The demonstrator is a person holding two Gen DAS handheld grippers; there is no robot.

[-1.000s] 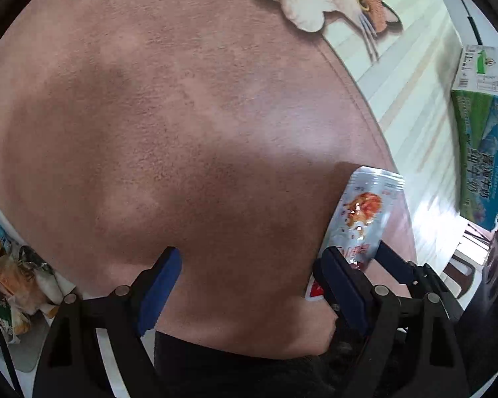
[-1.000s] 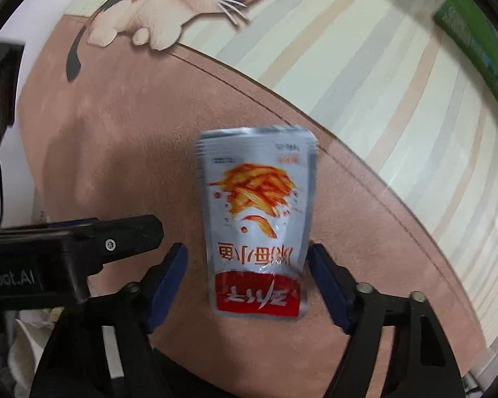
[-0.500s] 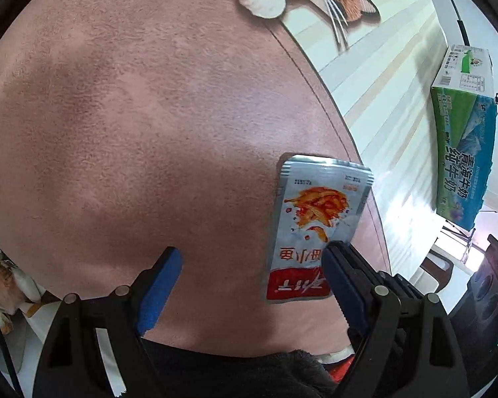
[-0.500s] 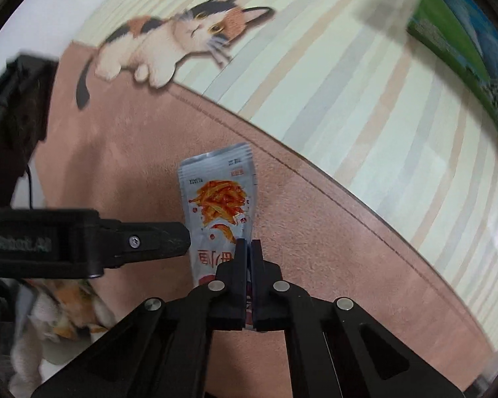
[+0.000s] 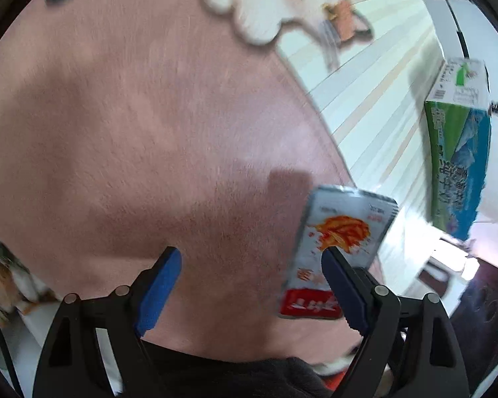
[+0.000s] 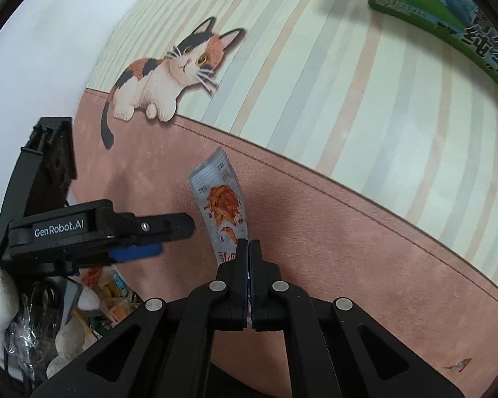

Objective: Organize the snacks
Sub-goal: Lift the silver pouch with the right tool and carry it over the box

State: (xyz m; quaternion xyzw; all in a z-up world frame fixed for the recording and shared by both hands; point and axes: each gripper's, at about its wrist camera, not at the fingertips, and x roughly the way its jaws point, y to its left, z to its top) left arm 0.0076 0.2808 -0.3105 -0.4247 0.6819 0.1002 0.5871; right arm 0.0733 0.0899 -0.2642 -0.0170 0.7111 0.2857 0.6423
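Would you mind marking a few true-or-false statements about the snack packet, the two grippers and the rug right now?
1. The right gripper is shut on the silver snack packet. True.
2. The left gripper is clamped on the packet. False: its jaws stand open with nothing between them.
3. The packet lies flat on the pink rug. False: it is lifted clear, its shadow falling on the rug.
4. A cat picture decorates the rug. True.
5. The green carton stands on the pink rug. False: it stands beyond the rug's striped part.
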